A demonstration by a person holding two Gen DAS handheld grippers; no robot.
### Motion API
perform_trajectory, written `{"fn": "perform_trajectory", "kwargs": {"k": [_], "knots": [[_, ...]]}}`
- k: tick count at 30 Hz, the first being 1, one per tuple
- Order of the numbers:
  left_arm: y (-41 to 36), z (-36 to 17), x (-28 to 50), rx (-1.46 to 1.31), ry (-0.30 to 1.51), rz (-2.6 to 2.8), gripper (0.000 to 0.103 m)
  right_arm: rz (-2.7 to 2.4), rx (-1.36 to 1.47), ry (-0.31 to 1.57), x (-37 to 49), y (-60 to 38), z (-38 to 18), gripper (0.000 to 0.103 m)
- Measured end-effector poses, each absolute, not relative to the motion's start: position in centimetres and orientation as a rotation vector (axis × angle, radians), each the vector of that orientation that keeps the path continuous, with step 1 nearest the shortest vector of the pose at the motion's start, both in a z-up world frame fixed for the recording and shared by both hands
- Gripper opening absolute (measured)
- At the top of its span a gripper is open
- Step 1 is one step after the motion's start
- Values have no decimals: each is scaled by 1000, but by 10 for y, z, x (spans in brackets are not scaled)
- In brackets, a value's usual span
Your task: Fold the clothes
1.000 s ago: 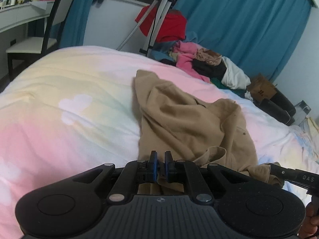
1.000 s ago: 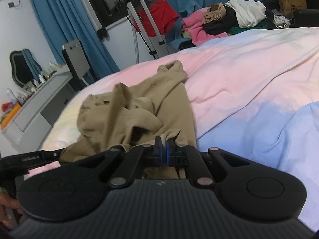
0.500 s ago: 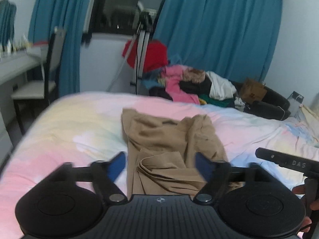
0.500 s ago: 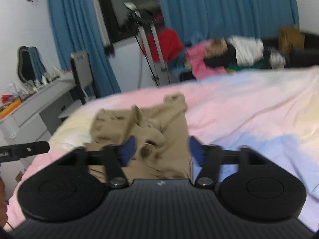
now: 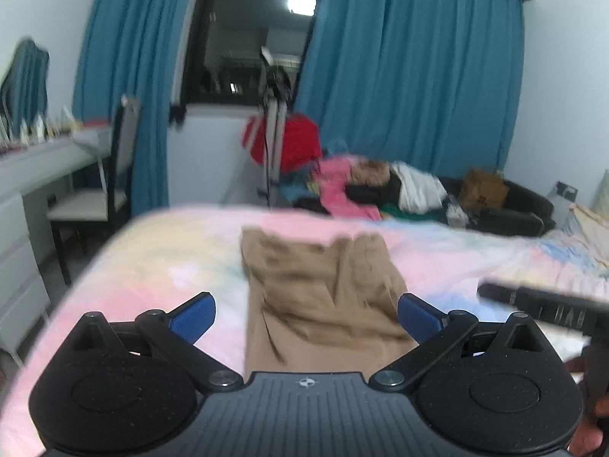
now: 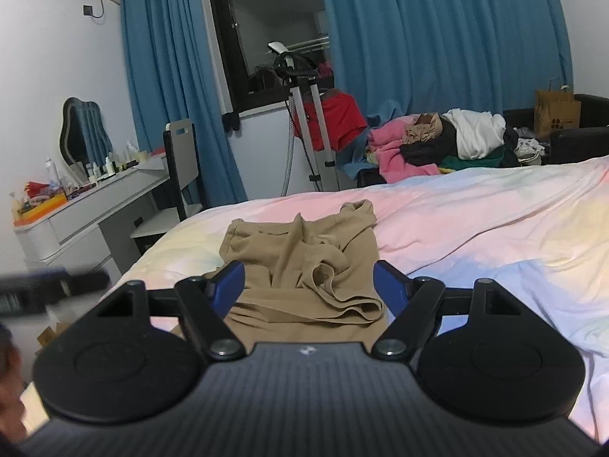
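Two grippers are raised above the bed, both angled slightly downward toward the tan garment (image 6: pixel 304 266). On the left gripper (image 5: pixel 306 318) the jaws are opening: last two readings differ widely, the blue pads (image 5: pixel 192 318) stand far apart, and nothing is between them. The right gripper (image 6: pixel 308 289) stands released, blue pads (image 6: pixel 388 289) spread, with nothing gripped.

From the left wrist view, the right gripper's dark body (image 5: pixel 548 304) enters at the right edge, with part of a hand (image 5: pixel 588 430) below it; this view is motion-blurred, so the hand's exact pose is unclear.

The tan garment (image 5: pixel 323 297) lies free on the pastel bedspread (image 6: pixel 475 228), directly ahead of both grippers, touching neither. It is bunched into loose folds, with a rolled edge at its near end and a narrow end pointing toward the far side of the bed.

Beyond the bed sits a pile of clothes (image 6: pixel 437 144), with a metal stand (image 6: pixel 312 122) carrying a red cloth beside it. Blue curtains (image 6: pixel 437 38) cover the far wall. A white dresser (image 6: pixel 91 205) and a chair (image 6: pixel 179 167) stand at the left.
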State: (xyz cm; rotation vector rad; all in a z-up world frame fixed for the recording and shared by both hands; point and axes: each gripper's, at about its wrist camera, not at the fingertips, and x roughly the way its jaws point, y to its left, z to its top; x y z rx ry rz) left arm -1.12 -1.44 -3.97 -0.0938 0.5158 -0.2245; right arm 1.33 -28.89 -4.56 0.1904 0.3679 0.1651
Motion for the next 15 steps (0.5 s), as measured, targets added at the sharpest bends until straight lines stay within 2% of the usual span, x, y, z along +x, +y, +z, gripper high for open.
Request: {"fn": "perform_trajectory", "kwargs": {"k": [5, 15], "knots": [[3, -92, 18, -329, 826, -216, 103, 141, 240, 418, 15, -295, -56, 76], [46, -165, 44, -846, 1068, -194, 103, 250, 662, 720, 34, -306, -108, 76]]}}
